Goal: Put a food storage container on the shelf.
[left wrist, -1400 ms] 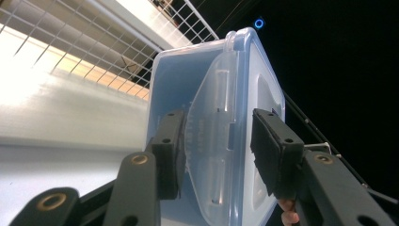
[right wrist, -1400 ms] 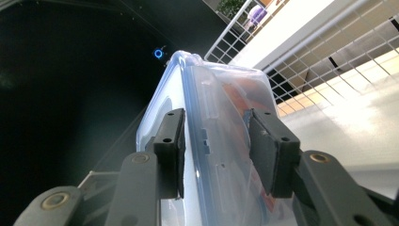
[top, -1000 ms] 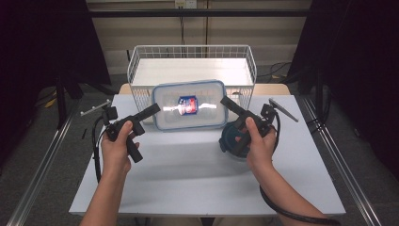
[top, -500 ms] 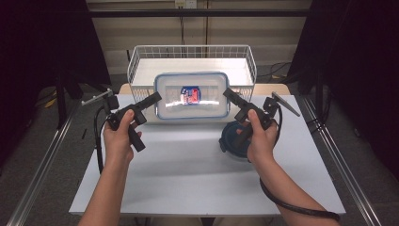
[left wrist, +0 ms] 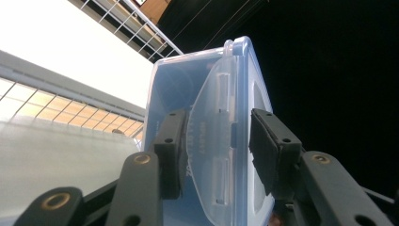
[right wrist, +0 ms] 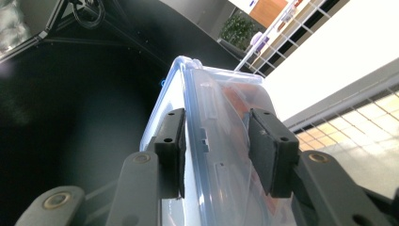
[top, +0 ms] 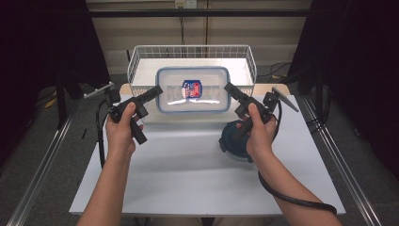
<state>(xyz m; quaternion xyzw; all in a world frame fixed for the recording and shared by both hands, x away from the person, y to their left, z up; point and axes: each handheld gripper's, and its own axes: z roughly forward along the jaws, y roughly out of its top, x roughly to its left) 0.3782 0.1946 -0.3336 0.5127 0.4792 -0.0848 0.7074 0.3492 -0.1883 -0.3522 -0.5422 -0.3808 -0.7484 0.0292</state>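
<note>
Nearest the person on the white desk [top: 188, 174] there's a dark blue round lid [top: 234, 145], sitting just under the right hand. Past that, the left gripper [top: 155, 91] and right gripper [top: 229, 89] have their fingers clamped on the two short ends of a clear lidded container [top: 193, 89], held up off the desk with something red and blue inside. Right behind it sits a white wire basket [top: 141, 59] at the far edge.
</note>
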